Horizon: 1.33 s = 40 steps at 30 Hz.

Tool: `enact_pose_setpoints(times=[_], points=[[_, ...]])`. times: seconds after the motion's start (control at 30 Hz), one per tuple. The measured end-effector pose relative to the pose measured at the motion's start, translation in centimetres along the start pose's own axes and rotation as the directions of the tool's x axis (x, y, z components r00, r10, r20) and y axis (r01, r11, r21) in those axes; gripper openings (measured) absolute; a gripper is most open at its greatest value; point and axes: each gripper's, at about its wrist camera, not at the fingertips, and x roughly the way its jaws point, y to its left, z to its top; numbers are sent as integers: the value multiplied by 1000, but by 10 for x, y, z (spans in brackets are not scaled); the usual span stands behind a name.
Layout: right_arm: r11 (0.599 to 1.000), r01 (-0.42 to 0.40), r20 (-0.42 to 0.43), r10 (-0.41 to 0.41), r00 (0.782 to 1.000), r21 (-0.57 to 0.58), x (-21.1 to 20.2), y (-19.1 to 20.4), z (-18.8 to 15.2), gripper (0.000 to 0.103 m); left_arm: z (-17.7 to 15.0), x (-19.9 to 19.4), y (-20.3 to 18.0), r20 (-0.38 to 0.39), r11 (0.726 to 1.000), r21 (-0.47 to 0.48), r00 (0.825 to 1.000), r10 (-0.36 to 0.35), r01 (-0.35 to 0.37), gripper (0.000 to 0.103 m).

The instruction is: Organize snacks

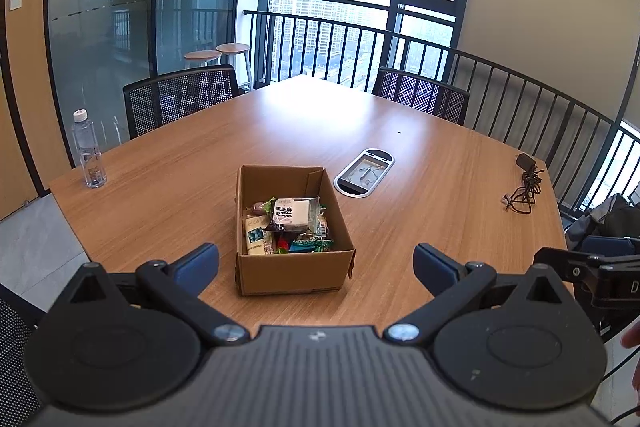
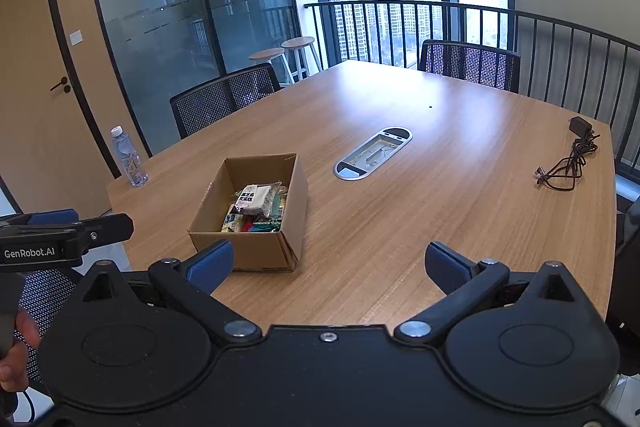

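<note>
Left gripper (image 1: 316, 265) held level above the near table edge, blue-padded fingers (image 1: 198, 267) spread wide, nothing between them. Cardboard box (image 1: 294, 273) on the wooden table (image 1: 420, 227) directly ahead, framed between the two fingers, its near wall just beyond the tips. Snack packets (image 1: 288, 223) piled inside the box, a white packet with black lettering (image 1: 291, 213) on top. Right gripper (image 2: 329, 265) likewise level and pointing over the table, fingers (image 2: 212, 263) fully parted, empty. From that side, box (image 2: 256, 223) ahead of the left finger, near corner just past its tip; right finger over bare tabletop. Left gripper also visible in the right wrist view at far left, with part of a hand (image 2: 14, 359) wrapped on its handle below. Water bottle (image 1: 88, 151) well beyond the left finger near the table's far-left edge. Oval cable hatch (image 1: 363, 171) beyond the box; coiled black charger cable (image 1: 526, 185) well out past the right finger.
</note>
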Motion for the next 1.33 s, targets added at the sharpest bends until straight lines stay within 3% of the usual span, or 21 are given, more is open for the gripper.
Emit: enact_pose_setpoints(times=[1.33], points=[[1000, -6, -34, 7, 999, 18, 6, -4, -8, 103, -4, 4, -7, -26, 1000, -4, 1000, 16, -16, 103]])
